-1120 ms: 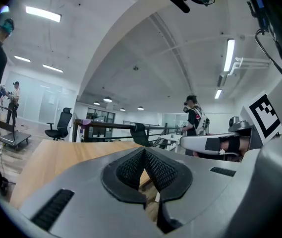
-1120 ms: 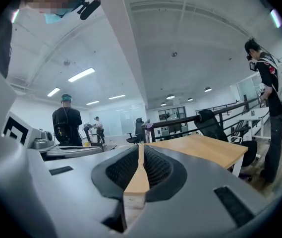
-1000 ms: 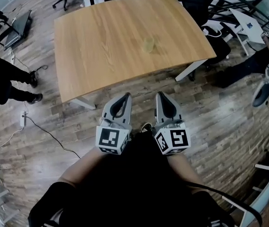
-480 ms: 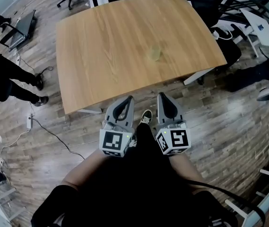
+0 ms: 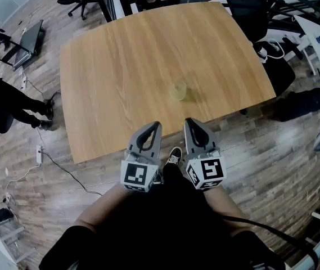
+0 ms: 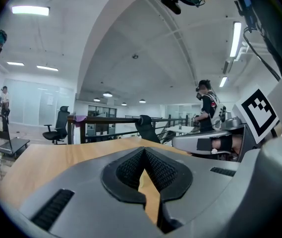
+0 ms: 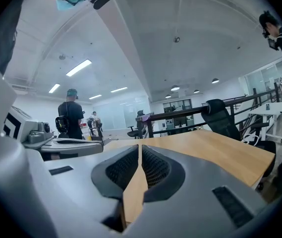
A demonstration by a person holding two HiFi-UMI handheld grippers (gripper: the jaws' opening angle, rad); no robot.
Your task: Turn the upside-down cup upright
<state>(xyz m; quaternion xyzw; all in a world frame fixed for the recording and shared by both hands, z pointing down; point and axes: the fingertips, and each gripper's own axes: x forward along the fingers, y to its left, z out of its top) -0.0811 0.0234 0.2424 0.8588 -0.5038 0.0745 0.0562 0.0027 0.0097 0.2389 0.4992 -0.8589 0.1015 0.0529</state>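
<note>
Cup: pale yellow-green cup stands on the wood worktop, toward its near edge. It's too small in the head view to tell which end is up.
What changed: vs a sec ago, the cup and the worktop's near edge sit much closer to both grippers in the head view. The person has walked up w/ both tools carried fwd. The cup itself hasn't shifted on the wood.
Left gripper: the left gripper is short of the cup, on its near-left side, tips about level w/ the worktop's near edge. Jaws are pressed together w/ nothing in them; its own view shows only bare wood through the slit.
Right gripper: the right gripper is short of the cup, almost straight toward the person from it. Jaws are pressed together, empty.
Cup vs jaws: the cup is ahead of both tips, roughly between their lines and a bit nearer the right one, w/ no contact. It doesn't show in either gripper view.
Meaning for task: the approach looks nearly done and the turning hasn't begun. Jaws would need to spread before any grab; the right gripper seems better placed.
Background: a bystander in dark clothes is well left of the cup, off the worktop.
</note>
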